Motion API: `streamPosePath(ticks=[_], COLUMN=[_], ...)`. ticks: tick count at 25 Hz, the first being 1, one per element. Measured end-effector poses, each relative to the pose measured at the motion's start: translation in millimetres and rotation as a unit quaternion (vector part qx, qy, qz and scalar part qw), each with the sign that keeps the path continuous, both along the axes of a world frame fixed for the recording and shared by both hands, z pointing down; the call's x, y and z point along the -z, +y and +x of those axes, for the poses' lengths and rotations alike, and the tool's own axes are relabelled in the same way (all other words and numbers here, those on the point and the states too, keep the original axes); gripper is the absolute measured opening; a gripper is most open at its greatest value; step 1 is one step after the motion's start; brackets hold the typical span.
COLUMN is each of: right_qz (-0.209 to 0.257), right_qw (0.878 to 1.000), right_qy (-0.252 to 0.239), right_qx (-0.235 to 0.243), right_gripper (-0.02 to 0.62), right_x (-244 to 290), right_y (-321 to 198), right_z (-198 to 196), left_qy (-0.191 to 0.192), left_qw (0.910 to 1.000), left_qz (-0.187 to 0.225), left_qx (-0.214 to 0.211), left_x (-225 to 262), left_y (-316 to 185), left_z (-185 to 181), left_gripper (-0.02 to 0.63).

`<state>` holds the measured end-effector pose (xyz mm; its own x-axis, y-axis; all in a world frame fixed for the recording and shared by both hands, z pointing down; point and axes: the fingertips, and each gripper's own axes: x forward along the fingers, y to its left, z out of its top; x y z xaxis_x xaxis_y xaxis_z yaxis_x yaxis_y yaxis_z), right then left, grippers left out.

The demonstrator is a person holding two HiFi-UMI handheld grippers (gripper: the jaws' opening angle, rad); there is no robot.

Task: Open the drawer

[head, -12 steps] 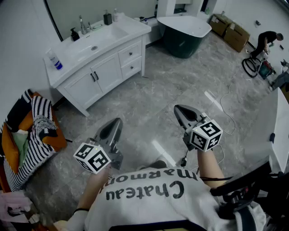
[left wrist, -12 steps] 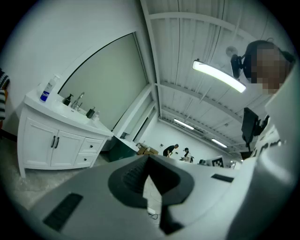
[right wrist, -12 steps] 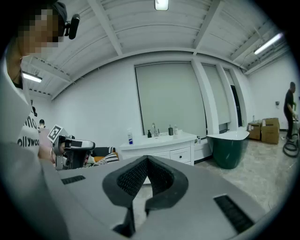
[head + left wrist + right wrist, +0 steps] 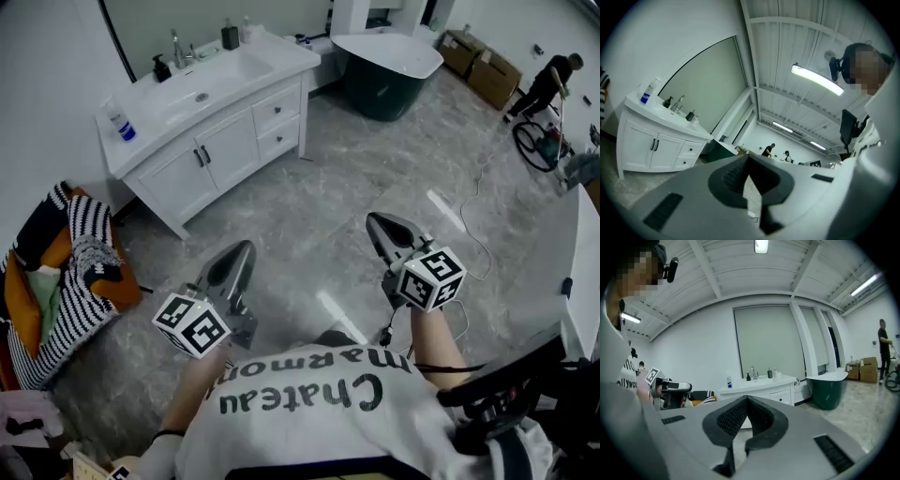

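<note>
Hovering over the grey floor [image 4: 319,202], the left claw [image 4: 244,249] at 7 o'clock and the right claw [image 4: 375,221] at 4 o'clock are pinched shut, empty (tips meeting). The vanity [image 4: 178,173] drawers [image 4: 277,109], closed, sit well apart at 11 o'clock.

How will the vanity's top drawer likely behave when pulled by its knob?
Top drawer: a stiff flat front, so it probably slides straight out. Its knob looks small, so a grip may slip off. The vanity looks bulky and is unlikely to shift.

Both white drawers [image 4: 277,107] sit shut in vanity [image 4: 178,178].
</note>
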<state>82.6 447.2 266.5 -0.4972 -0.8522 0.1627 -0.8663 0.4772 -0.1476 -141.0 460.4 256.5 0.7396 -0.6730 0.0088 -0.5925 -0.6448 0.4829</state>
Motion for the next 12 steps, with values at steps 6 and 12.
streamPosePath(ticks=[6,12], right_qz=[-0.001,-0.002], right_qw=[1.0,1.0], right_qy=[0.004,-0.004], right_qx=[-0.008,-0.007], right_gripper=[0.005,0.005], right_x=[-3,-1], right_y=[-10,-33], right_z=[-8,-4], left_qy=[-0.001,-0.038], left_qw=[0.9998,0.9992], left_qz=[-0.012,-0.015], left_qx=[0.019,0.0], left_x=[-7,-15], left_y=[-8,-23], left_z=[-17,-10], left_gripper=[0.003,0.003])
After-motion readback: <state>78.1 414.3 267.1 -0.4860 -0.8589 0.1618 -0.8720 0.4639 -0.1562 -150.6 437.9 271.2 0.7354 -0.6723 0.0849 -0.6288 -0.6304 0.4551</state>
